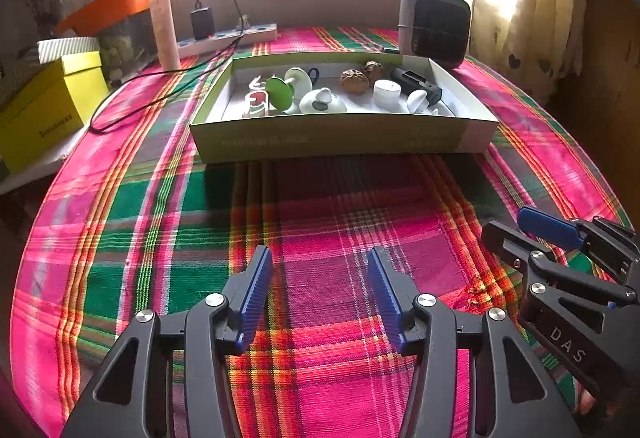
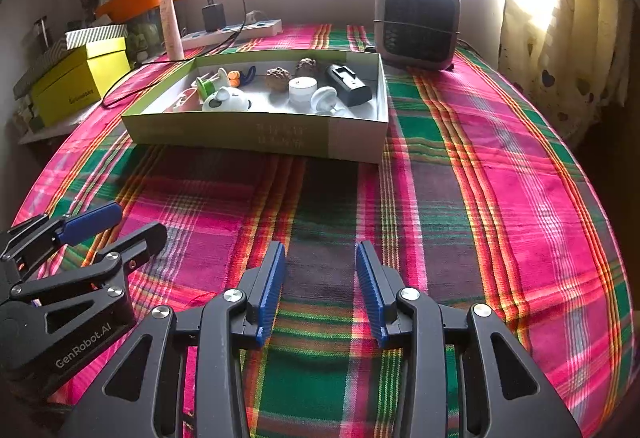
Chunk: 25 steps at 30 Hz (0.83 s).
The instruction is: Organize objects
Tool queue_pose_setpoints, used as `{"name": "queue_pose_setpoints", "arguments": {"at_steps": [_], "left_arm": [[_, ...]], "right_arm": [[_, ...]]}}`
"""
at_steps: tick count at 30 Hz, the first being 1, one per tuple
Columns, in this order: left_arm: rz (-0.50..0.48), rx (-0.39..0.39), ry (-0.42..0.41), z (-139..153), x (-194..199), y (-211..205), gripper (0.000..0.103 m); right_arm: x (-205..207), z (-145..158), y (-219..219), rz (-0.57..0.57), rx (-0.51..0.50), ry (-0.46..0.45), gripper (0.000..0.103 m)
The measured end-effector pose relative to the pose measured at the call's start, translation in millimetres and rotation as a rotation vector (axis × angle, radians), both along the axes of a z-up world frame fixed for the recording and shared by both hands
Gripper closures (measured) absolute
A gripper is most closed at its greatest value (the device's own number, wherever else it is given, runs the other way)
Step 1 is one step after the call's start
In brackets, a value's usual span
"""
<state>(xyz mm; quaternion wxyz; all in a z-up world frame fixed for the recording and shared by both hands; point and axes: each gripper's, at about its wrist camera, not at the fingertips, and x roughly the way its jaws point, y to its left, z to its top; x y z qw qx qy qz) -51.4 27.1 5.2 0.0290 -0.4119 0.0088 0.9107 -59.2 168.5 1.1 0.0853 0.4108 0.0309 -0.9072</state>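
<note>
Blue ribbed pads on my left gripper [image 1: 320, 298] stood well apart over the pink, green and orange plaid tablecloth [image 1: 320, 206], nothing between them, touching nothing. Left gripper pointed steeply down and forward at the cloth. My right gripper [image 2: 320, 294] sat just beside it, same downward tilt, pads parted somewhat narrower, also empty and clear of the cloth.

Writing: white "DAS" on the black body of the right gripper as seen from the left wrist view; "GenRobot.AI" on the black body of the left gripper as seen from the right wrist view. Print on the near wall of the shallow pale-green cardboard box [image 1: 344, 136] and on the yellow lidded box [image 1: 44, 106] was too blurred to read.

Cardboard box lay farther up the cloth, well apart from both grippers. Inside it: a green disc on a white spool [image 1: 280, 88], a white rounded holder with a dark spot [image 1: 322, 102], two brown wrinkled nuts [image 1: 354, 80], a short white cylinder [image 1: 387, 92], a white mushroom-shaped knob [image 1: 418, 100], a black rectangular device [image 1: 416, 82].

Beyond the box: a grey portable fan heater [image 1: 436, 24], a white power strip with a black charger plugged in [image 1: 228, 36].
</note>
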Motion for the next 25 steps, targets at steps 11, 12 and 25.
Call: {"name": "queue_pose_setpoints", "arguments": {"at_steps": [11, 12, 25], "left_arm": [[0.001, 0.001, 0.000, 0.0, 0.1, 0.3, 0.054], [0.001, -0.001, 0.000, 0.0, 0.3, 0.5, 0.054], [0.001, 0.001, 0.001, -0.1, 0.4, 0.4, 0.054]], "right_arm": [[0.3, -0.7, -6.3, 0.020, 0.007, -0.004, 0.055], [0.2, -0.8, -5.7, 0.021, 0.008, -0.003, 0.055], [-0.1, -0.7, -5.2, 0.021, 0.008, -0.004, 0.054]]}}
